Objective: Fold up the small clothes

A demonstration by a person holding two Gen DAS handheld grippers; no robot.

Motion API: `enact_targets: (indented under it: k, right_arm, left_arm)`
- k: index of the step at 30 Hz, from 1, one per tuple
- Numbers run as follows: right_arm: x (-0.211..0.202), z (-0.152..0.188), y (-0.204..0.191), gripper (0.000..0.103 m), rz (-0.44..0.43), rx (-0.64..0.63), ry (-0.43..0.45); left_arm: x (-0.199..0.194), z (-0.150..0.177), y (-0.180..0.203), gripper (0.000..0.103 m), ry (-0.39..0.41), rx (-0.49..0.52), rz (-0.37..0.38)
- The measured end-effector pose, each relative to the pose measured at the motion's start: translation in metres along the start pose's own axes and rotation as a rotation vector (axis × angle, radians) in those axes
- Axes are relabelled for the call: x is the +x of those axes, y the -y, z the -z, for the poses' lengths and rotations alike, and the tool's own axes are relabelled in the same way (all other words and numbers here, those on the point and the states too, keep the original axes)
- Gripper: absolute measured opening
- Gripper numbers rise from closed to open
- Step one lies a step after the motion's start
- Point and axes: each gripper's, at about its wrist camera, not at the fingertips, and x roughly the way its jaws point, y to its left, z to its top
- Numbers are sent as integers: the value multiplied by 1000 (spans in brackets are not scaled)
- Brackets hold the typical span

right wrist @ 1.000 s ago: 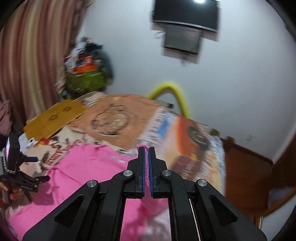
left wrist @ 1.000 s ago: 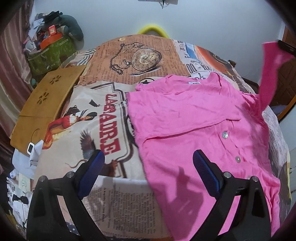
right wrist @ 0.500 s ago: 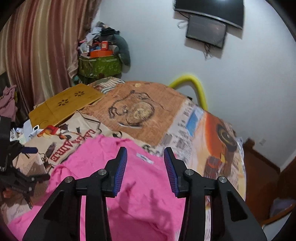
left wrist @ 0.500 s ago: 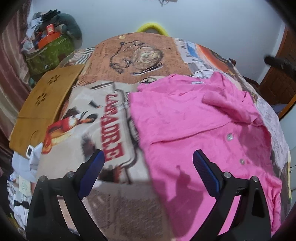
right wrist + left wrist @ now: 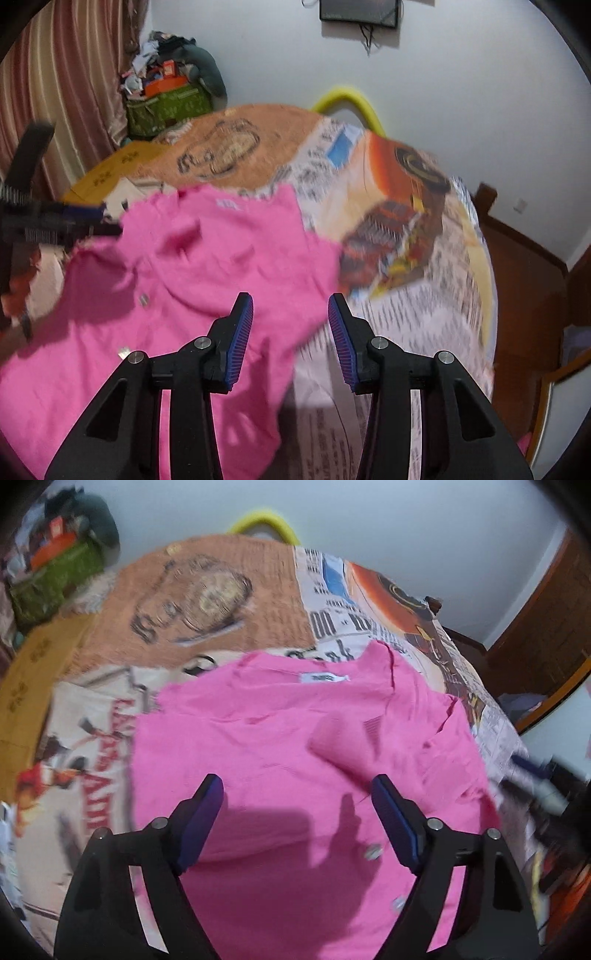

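Observation:
A small pink button-front shirt lies spread on the printed bedspread, its right sleeve folded in over the chest. My left gripper hovers above the shirt's middle; its jaws are closing, with only air between the blue pads. In the right wrist view the same pink shirt fills the lower left. My right gripper hangs open over the shirt's right edge, holding nothing. The left gripper shows as a blurred dark shape at the far left of that view.
A wooden lap tray lies on the bed's left side. A green bag with clutter stands in the far corner by a striped curtain. A yellow hoop leans on the wall. Wooden furniture borders the bed's right.
My right gripper let go of the pink sleeve, which dropped folded onto the shirt, then sank toward the bed. My left gripper slid right, from over the bedspread to over the shirt, its jaws narrowing.

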Motion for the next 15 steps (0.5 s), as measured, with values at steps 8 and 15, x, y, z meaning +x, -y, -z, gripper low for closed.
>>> enact_targets:
  k: [8, 15]
  right_arm:
    - [19, 28, 1, 39, -60, 20, -24]
    - [24, 34, 6, 33, -92, 56, -15]
  left_arm:
    - [39, -9, 24, 49, -62, -41, 79]
    - [21, -15, 43, 6, 3, 27, 101]
